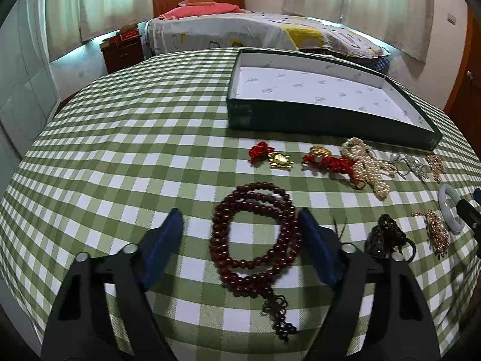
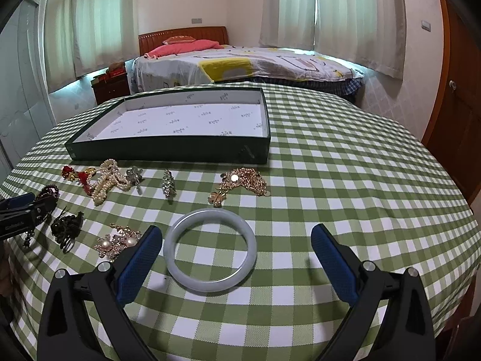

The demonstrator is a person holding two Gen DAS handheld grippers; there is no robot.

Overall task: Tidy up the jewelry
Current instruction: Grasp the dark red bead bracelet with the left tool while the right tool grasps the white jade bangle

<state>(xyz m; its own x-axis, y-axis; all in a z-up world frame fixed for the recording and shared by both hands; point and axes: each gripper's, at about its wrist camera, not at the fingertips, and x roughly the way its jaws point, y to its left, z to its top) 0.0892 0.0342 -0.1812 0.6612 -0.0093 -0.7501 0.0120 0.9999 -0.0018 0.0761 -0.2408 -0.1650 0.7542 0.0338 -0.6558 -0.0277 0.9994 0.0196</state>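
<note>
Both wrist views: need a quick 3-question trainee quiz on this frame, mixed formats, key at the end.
1. True or false: the green box already holds jewelry.
2. Multiple choice: what lies between the fingers of the right gripper? A) pearl strand B) pale bangle C) gold turtle charm
3. Fill in: the left gripper brackets the dark red ____ on the checked tablecloth.

Key:
1. False; its white lining is bare.
2. B, the pale bangle; the left finger is close to it, the right one is clearly apart, so it is not gripped.
3. Bead necklace, lying coiled, not yet clamped.
</note>
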